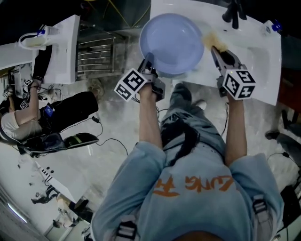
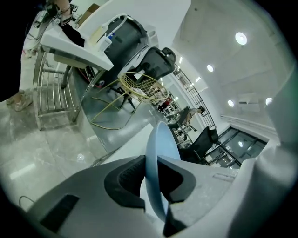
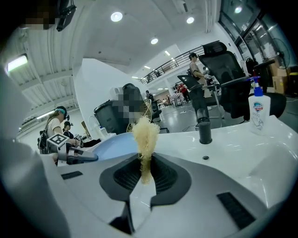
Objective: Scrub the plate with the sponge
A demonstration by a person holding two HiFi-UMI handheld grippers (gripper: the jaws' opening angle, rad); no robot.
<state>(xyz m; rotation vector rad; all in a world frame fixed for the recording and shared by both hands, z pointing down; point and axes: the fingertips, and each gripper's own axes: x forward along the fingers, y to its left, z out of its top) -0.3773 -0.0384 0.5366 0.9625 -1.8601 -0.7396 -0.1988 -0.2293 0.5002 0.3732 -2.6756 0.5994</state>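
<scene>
Where the plate is: plate (image 1: 172, 43) held up over the left end of the sink (image 1: 263, 75), its near side past the sink's near edge, hollow face up in the head view.
Left gripper: left gripper (image 1: 149, 66) has its jaws nearly closed, clamped on the plate's near-left rim. Its own view shows the pads pinching the thin blue rim edge-on.
Right gripper: right gripper (image 1: 217, 51) is over the sink's middle, jaws drawn close, gripping the sponge (image 1: 210, 40).
Sponge: pale yellow, fibrous, and standing up out of the jaws in the right gripper view. It sits at the plate's right rim; contact cannot be told.
Sink, far edge: black tap (image 1: 233, 12) stands upright; bottle (image 1: 272, 27) is at the far right corner.
</scene>
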